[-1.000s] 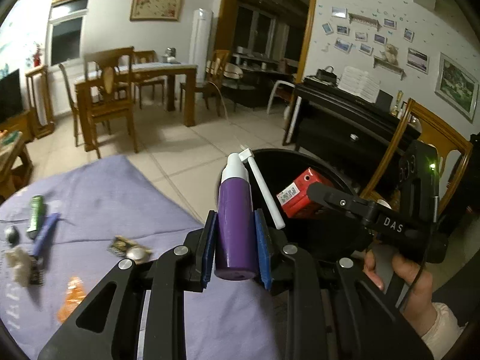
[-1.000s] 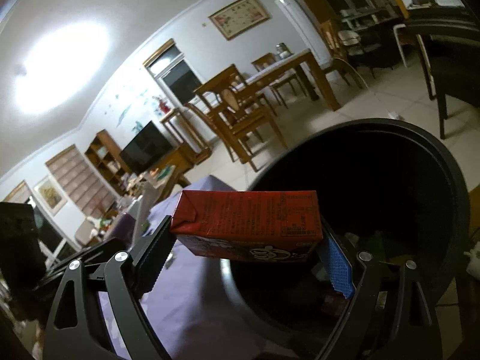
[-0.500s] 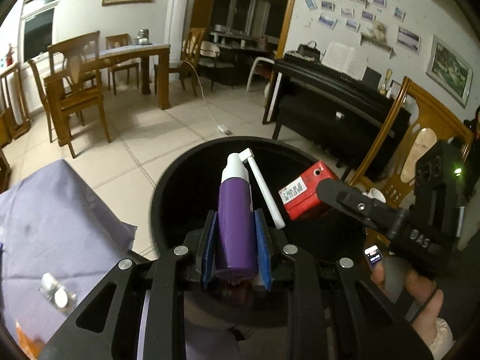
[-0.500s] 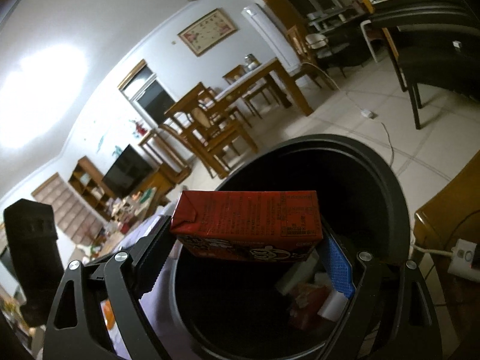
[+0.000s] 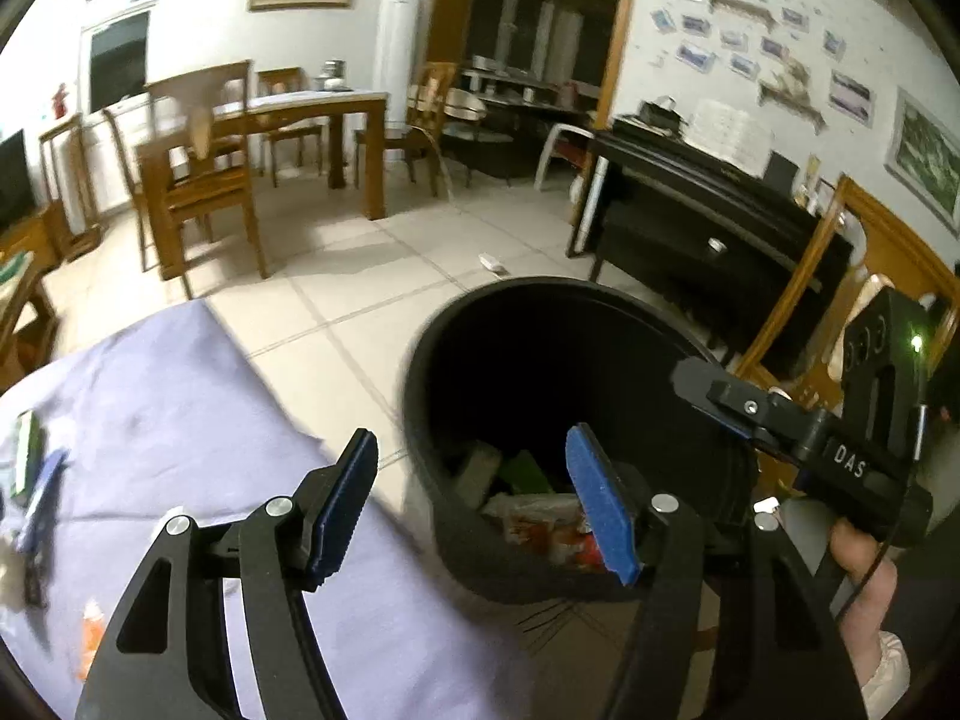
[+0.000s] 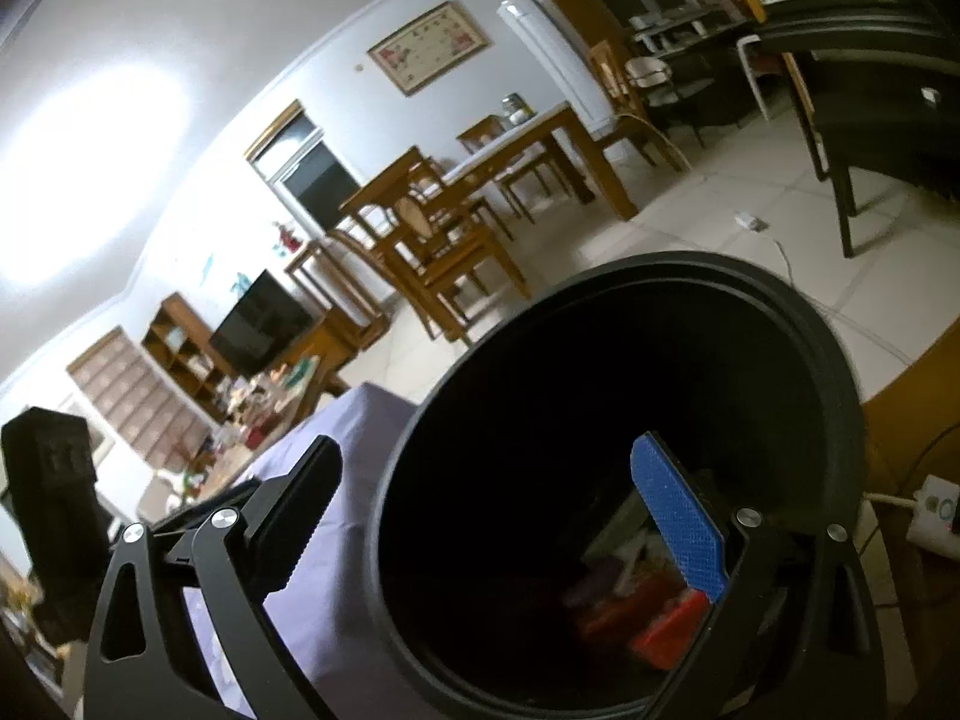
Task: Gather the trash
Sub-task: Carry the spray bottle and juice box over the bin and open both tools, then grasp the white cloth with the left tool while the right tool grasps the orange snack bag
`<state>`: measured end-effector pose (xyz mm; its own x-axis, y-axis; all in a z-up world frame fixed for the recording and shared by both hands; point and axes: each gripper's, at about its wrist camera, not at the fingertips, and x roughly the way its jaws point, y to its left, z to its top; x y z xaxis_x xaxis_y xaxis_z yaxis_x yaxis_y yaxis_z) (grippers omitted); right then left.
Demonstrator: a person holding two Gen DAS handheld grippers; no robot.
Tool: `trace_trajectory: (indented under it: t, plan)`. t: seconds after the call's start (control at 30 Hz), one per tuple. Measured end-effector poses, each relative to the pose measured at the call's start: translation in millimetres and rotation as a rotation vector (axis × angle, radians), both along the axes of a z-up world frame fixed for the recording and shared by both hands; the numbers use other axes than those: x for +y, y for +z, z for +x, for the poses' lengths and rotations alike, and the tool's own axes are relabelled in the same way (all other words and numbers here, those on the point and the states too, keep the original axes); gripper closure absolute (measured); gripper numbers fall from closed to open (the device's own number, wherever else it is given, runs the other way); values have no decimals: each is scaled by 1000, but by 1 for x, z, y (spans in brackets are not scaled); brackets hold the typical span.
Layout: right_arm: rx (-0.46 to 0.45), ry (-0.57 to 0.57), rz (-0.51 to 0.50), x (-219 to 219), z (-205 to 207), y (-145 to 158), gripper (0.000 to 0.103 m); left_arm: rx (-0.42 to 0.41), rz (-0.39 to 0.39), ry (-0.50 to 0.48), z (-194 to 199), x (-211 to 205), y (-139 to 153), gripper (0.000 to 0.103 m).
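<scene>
Black bin (image 5: 456,354) mouth stood unobstructed from above; trash pile (image 5: 528,510) filled only its bottom. Right gripper (image 5: 714,396) overhung bin's right rim.

A wooden dining table (image 5: 312,111) with chairs (image 5: 198,180) stands on the tiled floor (image 5: 336,300). A dark piano (image 5: 708,222) lines the photo-covered wall (image 5: 750,42). A television (image 6: 261,324) sits near wooden shelves (image 6: 180,354).
</scene>
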<state>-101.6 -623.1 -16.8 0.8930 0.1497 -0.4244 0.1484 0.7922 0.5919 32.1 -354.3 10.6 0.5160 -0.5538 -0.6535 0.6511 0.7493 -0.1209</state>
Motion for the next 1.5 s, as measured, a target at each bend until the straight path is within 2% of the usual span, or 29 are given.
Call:
trace_trajectory:
  t: [0.17, 0.3, 0.33, 0.47, 0.6, 0.77, 0.83, 0.9, 1.0, 1.07, 1.13, 1.17, 1.37, 1.5]
  plan:
    - [4, 84, -38, 43, 16, 10, 7, 9, -22, 131, 10, 64, 4, 37]
    - [16, 186, -87, 98, 34, 21, 8, 25, -32, 275, 24, 130, 0, 37]
    - [19, 210, -97, 111, 39, 23, 11, 30, -30, 306, 27, 143, -1, 37]
    - [48, 343, -150, 177, 60, 29, 23, 37, 9, 451, 42, 200, -7, 37]
    - [72, 455, -193, 236, 79, 36, 24, 79, 66, 534, 63, 233, -19, 37]
    - [131, 576, -284, 301, 100, 34, 25, 118, 95, 546, 87, 246, -32, 38]
    - [163, 606, -330, 323, 109, 31, 34, 121, 98, 544, 89, 252, -39, 39]
    - [200, 632, -369, 342, 116, 26, 38, 123, 95, 537, 92, 251, -41, 49]
    - [242, 646, -396, 361, 126, 19, 45, 147, 93, 526, 96, 253, -49, 55]
    - [251, 643, -419, 363, 129, 15, 50, 131, 110, 529, 96, 251, -49, 63]
    - [281, 651, -442, 363, 132, 9, 67, 121, 119, 528, 96, 252, -49, 67]
    - [300, 658, -451, 361, 132, 4, 71, 121, 119, 529, 96, 253, -49, 69]
    - [294, 681, -445, 355, 135, -2, 73, 120, 78, 527, 93, 260, -47, 76]
    - [232, 672, -414, 345, 127, 7, 74, 99, 25, 527, 86, 266, -38, 76]
